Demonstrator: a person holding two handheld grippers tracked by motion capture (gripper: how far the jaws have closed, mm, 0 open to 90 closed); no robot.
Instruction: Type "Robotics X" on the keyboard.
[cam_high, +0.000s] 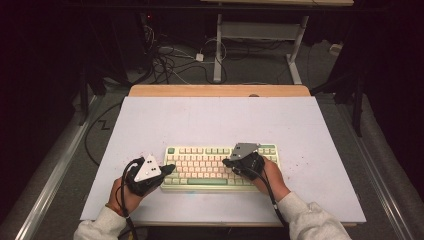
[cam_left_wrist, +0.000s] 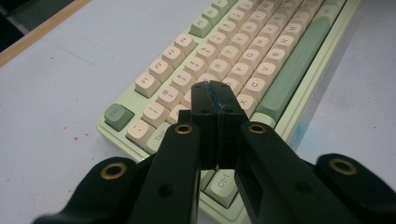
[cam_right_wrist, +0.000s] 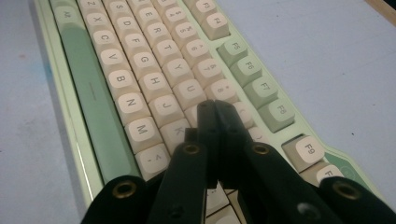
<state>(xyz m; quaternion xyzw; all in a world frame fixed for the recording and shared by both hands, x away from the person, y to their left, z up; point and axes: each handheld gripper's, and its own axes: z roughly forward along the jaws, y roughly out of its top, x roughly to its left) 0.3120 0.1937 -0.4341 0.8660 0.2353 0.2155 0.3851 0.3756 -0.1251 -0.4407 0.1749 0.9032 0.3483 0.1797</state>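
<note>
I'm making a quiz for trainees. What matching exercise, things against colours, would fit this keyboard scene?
Things:
1. space bar
2. letter keys
3. table sheet
4. left gripper fingers

Colours:
A. black
B. pale lilac-white
C. green
D. cream

Pairs: 1-C, 2-D, 3-B, 4-A
</note>
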